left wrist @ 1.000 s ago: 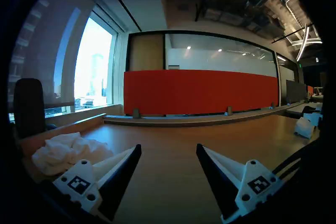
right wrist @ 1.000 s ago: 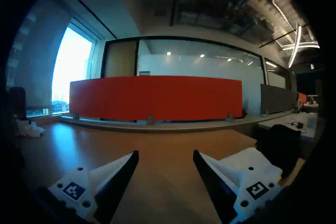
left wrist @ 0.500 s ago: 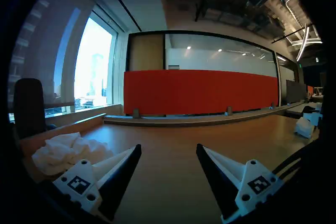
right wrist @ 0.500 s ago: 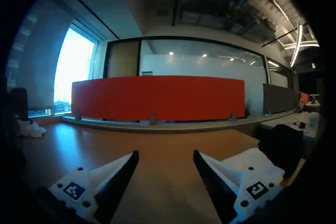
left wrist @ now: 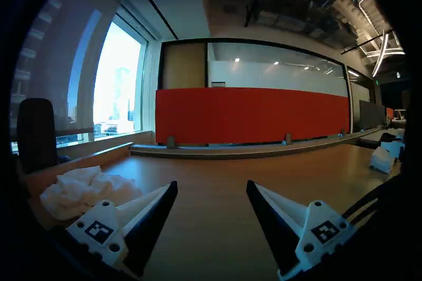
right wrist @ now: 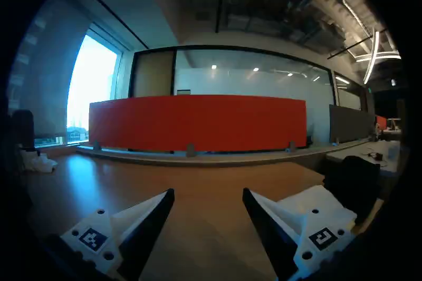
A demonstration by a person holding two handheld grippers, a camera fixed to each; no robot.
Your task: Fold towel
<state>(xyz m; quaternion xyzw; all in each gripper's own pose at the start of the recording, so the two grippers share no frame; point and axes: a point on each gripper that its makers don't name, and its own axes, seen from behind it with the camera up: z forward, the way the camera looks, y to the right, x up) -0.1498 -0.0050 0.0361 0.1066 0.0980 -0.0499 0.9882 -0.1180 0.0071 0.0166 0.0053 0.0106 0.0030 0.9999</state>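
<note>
The towel is seen at the lower left of the left gripper view as a white, crumpled heap lying on the wooden table, close to the table's left edge. It is bunched up, not spread. The heap is wider than it is high, so its long axis runs roughly left to right across the frame. No corner or hem can be made out, and which way it points cannot be told. In the right gripper view the same towel is found small at the far left edge, well apart from the fingers there.

The left gripper is held low over the table with its fingers spread apart and nothing between them. Its left finger is overlapped in the frame by the near side of the towel; whether they touch cannot be told. The right gripper is likewise spread wide and empty above bare table.

A red partition is set along the far edge of the table, with a bright window at the upper left and a dark chair back behind the towel.
</note>
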